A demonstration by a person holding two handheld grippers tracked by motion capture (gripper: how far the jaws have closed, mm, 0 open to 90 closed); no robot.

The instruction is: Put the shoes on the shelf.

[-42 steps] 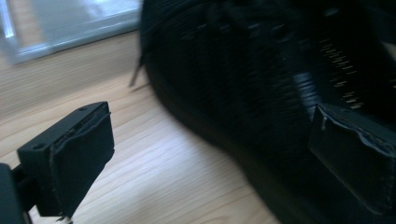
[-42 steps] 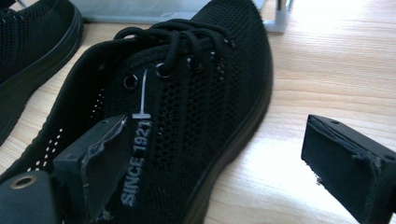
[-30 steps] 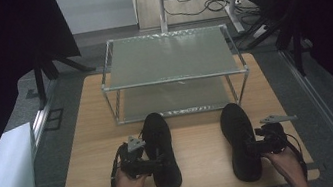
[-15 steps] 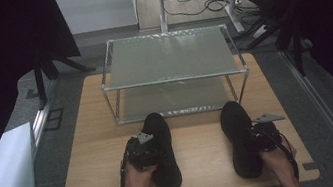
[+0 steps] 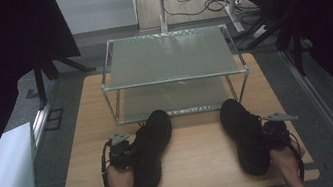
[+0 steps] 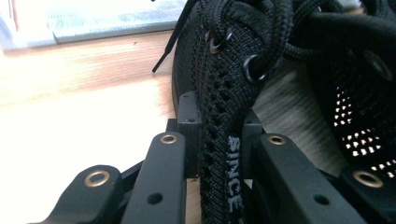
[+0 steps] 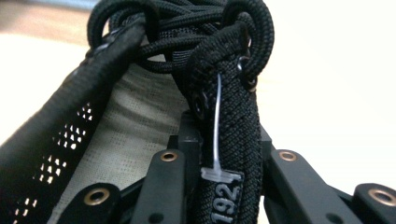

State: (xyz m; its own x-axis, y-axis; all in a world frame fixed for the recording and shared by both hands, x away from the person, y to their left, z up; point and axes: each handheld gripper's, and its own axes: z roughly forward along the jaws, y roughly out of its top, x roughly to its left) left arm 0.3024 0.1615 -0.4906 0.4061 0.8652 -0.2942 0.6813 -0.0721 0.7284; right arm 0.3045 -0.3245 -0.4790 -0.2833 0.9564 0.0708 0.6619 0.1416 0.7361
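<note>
1. Nearest the person, both hands are sitting at the table's (image 5: 200, 161) front edge. The left gripper (image 5: 122, 153) fingers have just been closing and are pinching the left shoe's (image 5: 150, 146) lace-side collar edge.
2. The right gripper (image 5: 277, 131) has been closing too, and its fingers are clamping the right shoe's (image 5: 244, 134) collar by the tag.
3. Both shoes are lying heel-near, toes pointing away.
4. So the rack (image 5: 171, 70) is waiting straight ahead of the toes; I'd guess lifting forward along each shoe's length is next.
</note>
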